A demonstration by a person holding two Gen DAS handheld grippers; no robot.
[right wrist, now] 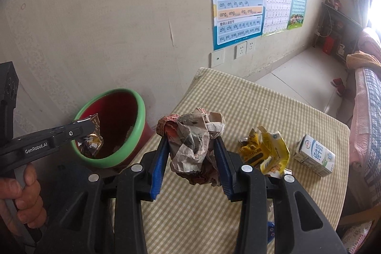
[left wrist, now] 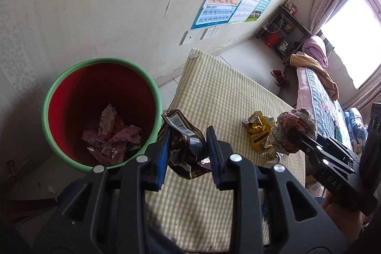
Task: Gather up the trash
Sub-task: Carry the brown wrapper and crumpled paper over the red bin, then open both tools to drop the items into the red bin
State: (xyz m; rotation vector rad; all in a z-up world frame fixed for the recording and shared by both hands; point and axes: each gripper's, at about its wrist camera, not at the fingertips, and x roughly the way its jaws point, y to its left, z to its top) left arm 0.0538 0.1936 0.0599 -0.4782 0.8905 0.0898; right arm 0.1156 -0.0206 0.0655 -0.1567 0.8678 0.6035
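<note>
From the left wrist, the left gripper is clenched on a dark crumpled wrapper, held just beside the green rim of the red bin, which already has scraps at the bottom. The wrapper looks to be over the table edge rather than over the bin's mouth, so letting go here would likely drop it on the checked tablecloth or down the gap to the floor. The right gripper comes in from the right with a paper ball; the two tools could bump at the rim.

From the right wrist, the right gripper is grasping the paper ball above the tablecloth, well short of the bin. The ball is loose and bulky, so a flap could slip free on the way. A yellow wrapper and a milk carton lie on the table, still to collect.
</note>
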